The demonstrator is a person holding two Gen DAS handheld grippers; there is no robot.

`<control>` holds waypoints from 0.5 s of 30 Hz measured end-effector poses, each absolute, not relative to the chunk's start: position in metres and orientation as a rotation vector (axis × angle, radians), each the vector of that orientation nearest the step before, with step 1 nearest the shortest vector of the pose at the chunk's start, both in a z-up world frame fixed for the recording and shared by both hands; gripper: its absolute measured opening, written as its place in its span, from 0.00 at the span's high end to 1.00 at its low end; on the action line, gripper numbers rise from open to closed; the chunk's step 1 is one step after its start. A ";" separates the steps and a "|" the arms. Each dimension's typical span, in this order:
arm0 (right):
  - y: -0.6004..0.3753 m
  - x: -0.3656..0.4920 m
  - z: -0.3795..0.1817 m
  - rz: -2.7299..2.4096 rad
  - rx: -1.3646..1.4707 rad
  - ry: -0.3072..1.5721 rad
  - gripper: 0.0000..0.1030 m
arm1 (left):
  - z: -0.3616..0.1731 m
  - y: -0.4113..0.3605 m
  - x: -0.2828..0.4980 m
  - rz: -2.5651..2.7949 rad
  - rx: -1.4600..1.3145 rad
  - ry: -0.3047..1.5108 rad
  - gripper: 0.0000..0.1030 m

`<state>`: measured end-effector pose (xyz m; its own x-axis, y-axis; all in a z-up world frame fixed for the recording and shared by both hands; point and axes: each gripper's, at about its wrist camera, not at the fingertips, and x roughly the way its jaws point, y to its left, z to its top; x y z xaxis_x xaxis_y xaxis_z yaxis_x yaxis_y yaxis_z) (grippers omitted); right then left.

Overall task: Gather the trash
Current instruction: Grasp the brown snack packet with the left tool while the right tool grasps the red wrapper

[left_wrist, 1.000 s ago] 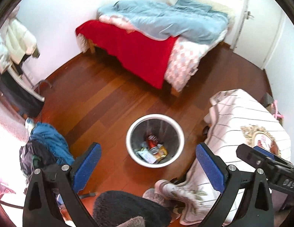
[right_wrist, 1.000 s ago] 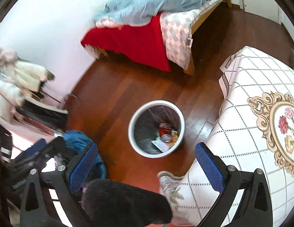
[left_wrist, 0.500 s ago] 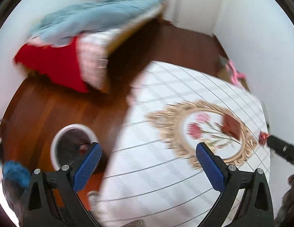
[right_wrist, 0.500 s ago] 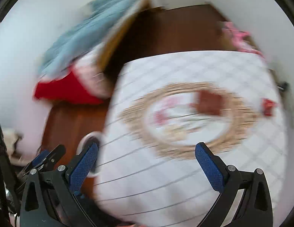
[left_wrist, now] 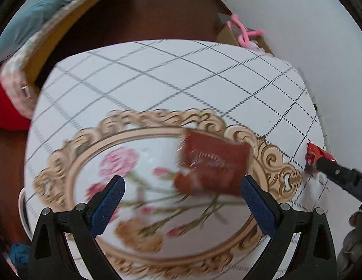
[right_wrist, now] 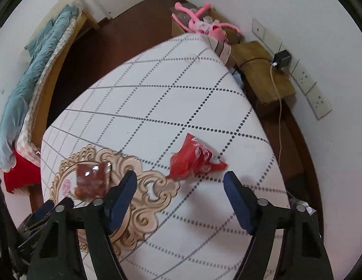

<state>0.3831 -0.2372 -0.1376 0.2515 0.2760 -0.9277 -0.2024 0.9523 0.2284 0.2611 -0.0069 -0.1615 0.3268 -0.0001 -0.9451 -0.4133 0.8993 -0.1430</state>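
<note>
At the far left, the edge of the bed (right_wrist: 38, 74) lies well apart from the work area. The table (right_wrist: 157, 107), covered with a white diamond-checked cloth bearing a gold floral medallion, carries two pieces of trash. The dark red packet (left_wrist: 213, 163) rests flat on the right part of the medallion. In the left wrist view it lies ahead of the left gripper (left_wrist: 181, 200) and toward its right finger, with the packet's lower right corner close to that fingertip; its longer side appears to run roughly across the gripper's line of approach, though motion blur limits certainty. The left gripper is spread wide and holds nothing. Further right, the bright red crumpled wrapper (right_wrist: 195, 158) lies on the plain checked area of the cloth, just ahead of the right gripper (right_wrist: 179, 186) and nearly centred between its fingers, long axis running crosswise from lower left to upper right. The right gripper is likewise spread wide and empty. Judgement: each gripper is the nearer one to its own item, and the right gripper is better aligned, since the wrapper lies within its jaw span, whereas the left gripper would need a shift to its right. At the far right, a pink plush toy (right_wrist: 202, 25) and a wooden bench (right_wrist: 262, 70) with a charger stand by the wall.
</note>
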 end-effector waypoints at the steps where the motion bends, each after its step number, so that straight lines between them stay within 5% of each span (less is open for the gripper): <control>1: -0.234 0.388 -0.146 0.334 0.072 1.285 0.31 | -0.166 -0.010 0.269 0.277 -0.384 1.224 0.16; 7: -0.228 0.391 -0.160 0.337 0.052 1.297 0.77 | -0.170 -0.020 0.287 0.288 -0.288 1.223 0.83; 10: -0.231 0.385 -0.150 0.349 0.044 1.268 0.85 | -0.158 -0.022 0.279 0.280 -0.274 1.194 0.92; 15: -0.233 0.371 -0.126 0.396 0.046 1.221 0.88 | -0.119 -0.019 0.246 0.295 -0.263 1.102 0.93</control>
